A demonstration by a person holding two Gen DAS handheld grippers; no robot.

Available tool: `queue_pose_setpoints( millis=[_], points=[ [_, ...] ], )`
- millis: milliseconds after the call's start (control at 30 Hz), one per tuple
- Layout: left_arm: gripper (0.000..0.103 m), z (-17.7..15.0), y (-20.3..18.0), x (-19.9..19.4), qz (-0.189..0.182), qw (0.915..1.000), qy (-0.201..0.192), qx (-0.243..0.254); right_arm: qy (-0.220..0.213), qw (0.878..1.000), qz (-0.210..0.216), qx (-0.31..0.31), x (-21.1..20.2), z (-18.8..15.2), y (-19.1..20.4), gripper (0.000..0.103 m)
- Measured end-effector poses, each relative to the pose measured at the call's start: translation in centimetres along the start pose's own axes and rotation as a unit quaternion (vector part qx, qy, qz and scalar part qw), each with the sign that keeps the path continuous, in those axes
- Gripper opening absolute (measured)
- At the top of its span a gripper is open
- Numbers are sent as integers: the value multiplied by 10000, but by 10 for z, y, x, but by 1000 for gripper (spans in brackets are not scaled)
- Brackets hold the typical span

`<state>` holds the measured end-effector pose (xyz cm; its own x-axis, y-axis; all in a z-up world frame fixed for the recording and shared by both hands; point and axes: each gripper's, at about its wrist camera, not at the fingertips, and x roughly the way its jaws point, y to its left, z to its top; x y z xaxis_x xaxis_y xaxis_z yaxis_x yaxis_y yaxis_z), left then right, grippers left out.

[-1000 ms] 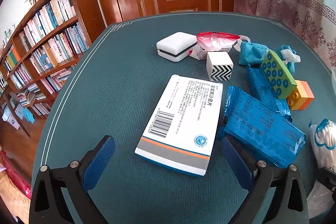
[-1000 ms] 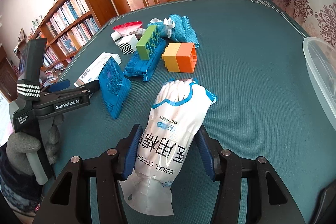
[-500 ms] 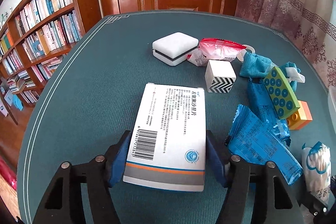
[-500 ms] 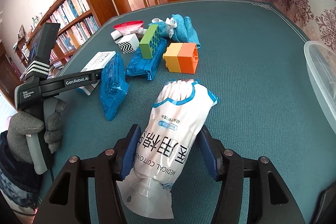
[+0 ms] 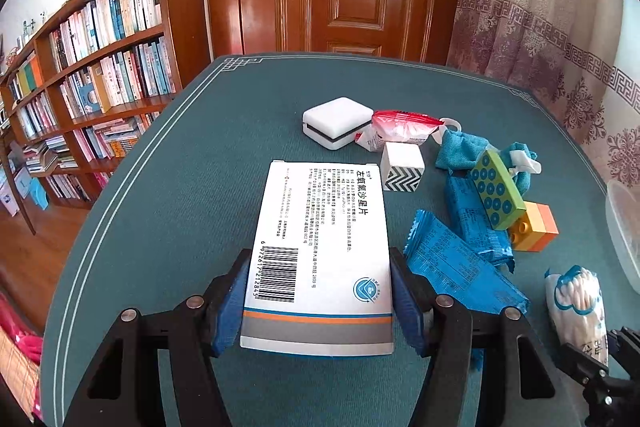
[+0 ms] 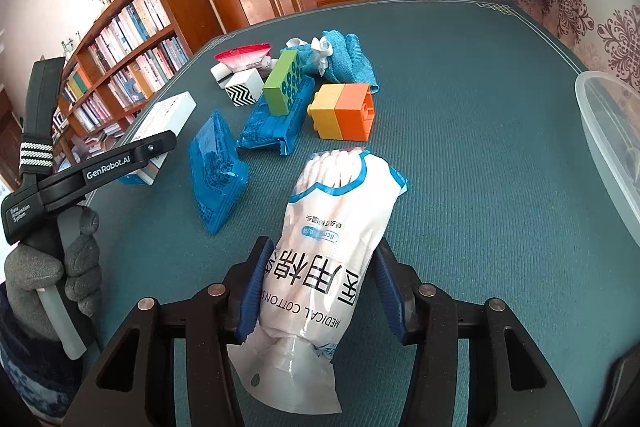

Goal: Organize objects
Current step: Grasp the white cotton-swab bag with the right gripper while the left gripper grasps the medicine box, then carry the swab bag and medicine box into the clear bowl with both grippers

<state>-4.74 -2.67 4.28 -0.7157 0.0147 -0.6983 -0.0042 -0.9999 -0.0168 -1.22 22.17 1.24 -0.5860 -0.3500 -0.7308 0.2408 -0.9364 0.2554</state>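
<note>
My left gripper [image 5: 320, 301] is shut on a flat white medicine box [image 5: 322, 239] with a barcode, its blue pads pressed on both long sides. The box also shows in the right wrist view [image 6: 168, 123]. My right gripper [image 6: 318, 291] is shut on a white bag of medical cotton swabs [image 6: 332, 235], which also shows in the left wrist view [image 5: 576, 303]. Both lie low over the teal table [image 5: 192, 195].
Two blue foil packets [image 6: 216, 163], a green block [image 6: 282, 83], a yellow-orange block [image 6: 342, 113], a zigzag cube [image 5: 402, 167], a white case [image 5: 336, 121], a red-white pouch [image 5: 400, 127] and a teal cloth [image 6: 344, 61] crowd the table. A clear plastic bin [image 6: 608, 131] stands at the right. Bookshelves [image 5: 100, 79] stand left.
My left gripper moved forward around the medicine box and closed on it. The right gripper has stayed shut on the cotton swab bag.
</note>
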Motion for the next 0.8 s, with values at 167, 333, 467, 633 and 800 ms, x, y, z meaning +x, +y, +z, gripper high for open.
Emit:
queue_pose_setpoints(
  millis=[167,333,467,633,800],
  points=[
    [67,0,-14,-18,-108,9997,-167,111,-183,9997,58,132,-17,4,-8,50],
    [67,0,-30,-32,-282,9989,-281,236,-312,9992,51,257,-36,6,-18,50],
    [67,0,-44,-40,-406,9979,-338,374,-441,9983,-16,373,-52,8,-30,50],
    [67,-3,-61,-47,-571,9965,-351,495,-599,9966,-192,525,-72,8,-50,50],
    [67,-5,-79,-51,-756,9943,-338,676,-800,9923,-511,796,-96,7,-83,50]
  ],
)
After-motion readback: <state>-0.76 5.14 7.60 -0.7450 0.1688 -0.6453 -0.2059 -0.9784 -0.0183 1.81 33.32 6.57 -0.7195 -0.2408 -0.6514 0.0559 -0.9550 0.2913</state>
